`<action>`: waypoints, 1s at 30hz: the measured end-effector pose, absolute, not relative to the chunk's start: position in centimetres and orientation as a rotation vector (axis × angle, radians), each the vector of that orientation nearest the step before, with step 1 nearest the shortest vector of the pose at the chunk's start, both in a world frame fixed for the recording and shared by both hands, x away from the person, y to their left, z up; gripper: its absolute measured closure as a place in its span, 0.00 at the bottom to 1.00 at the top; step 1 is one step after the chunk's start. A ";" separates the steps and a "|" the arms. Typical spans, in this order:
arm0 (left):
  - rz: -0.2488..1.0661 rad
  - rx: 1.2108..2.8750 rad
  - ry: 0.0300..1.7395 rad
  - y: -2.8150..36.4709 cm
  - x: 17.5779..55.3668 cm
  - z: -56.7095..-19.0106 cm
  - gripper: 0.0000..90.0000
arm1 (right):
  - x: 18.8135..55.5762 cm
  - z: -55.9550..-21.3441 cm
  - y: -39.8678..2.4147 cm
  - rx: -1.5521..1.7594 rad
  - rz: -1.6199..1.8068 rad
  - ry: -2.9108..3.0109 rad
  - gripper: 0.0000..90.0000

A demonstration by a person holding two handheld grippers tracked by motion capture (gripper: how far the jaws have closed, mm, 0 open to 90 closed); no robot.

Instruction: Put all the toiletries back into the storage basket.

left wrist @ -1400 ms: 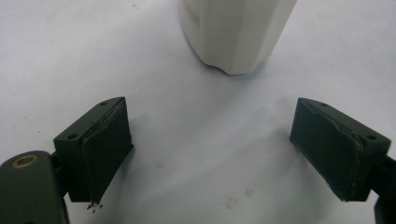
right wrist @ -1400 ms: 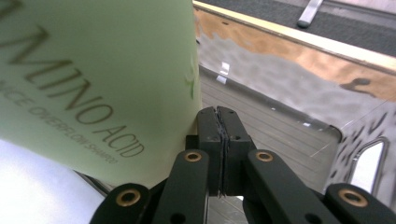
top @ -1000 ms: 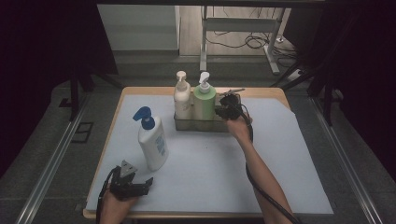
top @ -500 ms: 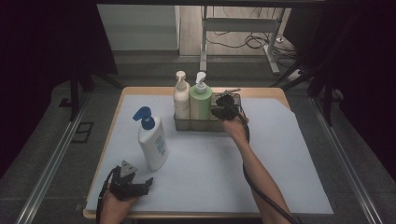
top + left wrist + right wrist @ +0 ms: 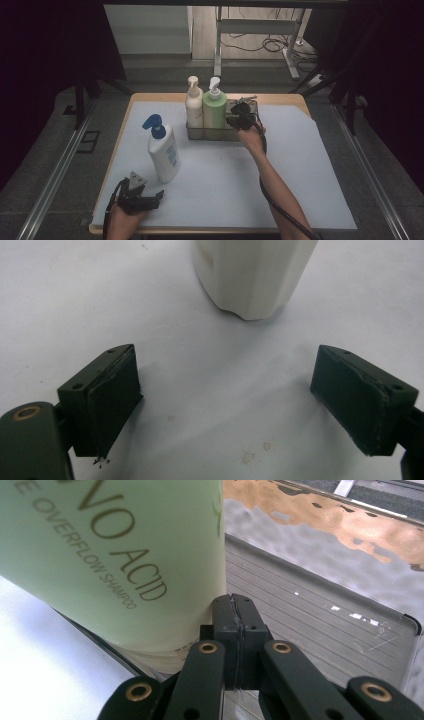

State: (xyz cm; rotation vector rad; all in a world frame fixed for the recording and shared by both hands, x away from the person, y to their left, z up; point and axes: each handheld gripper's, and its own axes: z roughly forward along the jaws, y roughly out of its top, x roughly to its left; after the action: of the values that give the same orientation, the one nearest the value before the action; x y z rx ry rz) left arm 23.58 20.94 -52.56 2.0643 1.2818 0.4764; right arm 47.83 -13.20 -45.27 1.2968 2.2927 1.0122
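Green shampoo bottle [image 5: 214, 112] upright in a metal tray [image 5: 245, 133] at the far middle of the table, white pump on top; touching or nearly touching a cream bottle [image 5: 194, 109] on its left in the same tray. Right part of the tray bare, ribbed floor and low rim plain in the right gripper view [image 5: 320, 610]. Right gripper [image 5: 234, 120] inside that bare part, just beside the green bottle on its right, jaws pressed flat together with nothing between them. In the right gripper view, closed tips [image 5: 235, 611] right against the bottle's lower side [image 5: 115, 555], gold lettering on the label readable; actual contact hard to tell. Right hand [image 5: 251, 139] behind the gripper, forearm reaching in from the near edge, black cable trailing along it.

Nearer and to the left, a white bottle with a blue pump [image 5: 163, 152] standing alone on the white sheet [image 5: 300, 180], well apart from the tray. Left gripper [image 5: 152, 197] low at the near left corner, near that bottle's base, grey three-cornered plate on top. Jaws wide apart in the left gripper view [image 5: 235, 405], only bare sheet between them, the white bottle's base [image 5: 252, 275] ahead and untouched. Wooden table edge [image 5: 295, 97] visible around the sheet.
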 end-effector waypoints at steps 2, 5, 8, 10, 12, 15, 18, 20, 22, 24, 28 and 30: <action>0.476 2.064 1.282 20.9 23.6 -52.6 0.13 | 47.8 -45.2 -13.2 1.290 0.996 2.289 0.96; 0.477 2.064 1.282 20.9 23.6 -52.6 0.13 | 47.7 -45.0 -13.4 1.285 0.997 2.284 0.92; 0.477 2.064 1.281 20.9 23.6 -52.6 0.13 | 47.5 -44.8 -13.7 1.277 1.009 2.293 0.89; 0.479 2.063 1.282 20.9 23.6 -52.6 0.13 | 47.2 -44.6 -13.8 1.263 1.002 2.295 0.87; 0.479 2.063 1.282 20.9 23.6 -52.6 0.13 | 47.0 -44.4 -14.0 1.249 1.002 2.298 0.83; 0.479 2.063 1.282 20.9 23.6 -52.6 0.13 | 46.7 -44.1 -14.2 1.235 1.001 2.294 0.77; 0.478 2.063 1.281 20.9 23.6 -52.6 0.13 | 46.3 -43.8 -14.4 1.226 1.016 2.298 0.70; 0.479 2.063 1.281 20.9 23.6 -52.6 0.13 | 45.9 -43.5 -14.4 1.212 1.021 2.298 0.65; 0.478 2.063 1.280 20.9 23.6 -52.6 0.13 | 45.6 -43.2 -14.4 1.191 1.027 2.305 0.58; 0.478 2.063 1.280 20.9 23.6 -52.6 0.13 | 45.2 -42.9 -14.4 1.172 1.036 2.303 0.51; 0.479 2.062 1.280 20.9 23.6 -52.6 0.13 | 44.6 -42.3 -14.5 1.144 1.047 2.321 0.41; 0.479 2.063 1.280 20.9 23.5 -52.6 0.13 | 44.3 -42.2 -14.7 1.124 1.041 2.324 0.36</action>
State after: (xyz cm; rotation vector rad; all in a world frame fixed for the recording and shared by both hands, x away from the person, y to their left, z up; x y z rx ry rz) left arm 23.55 20.95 -52.59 2.0632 1.2804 0.4789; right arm 44.27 -14.67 -42.16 1.1245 2.3239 1.0412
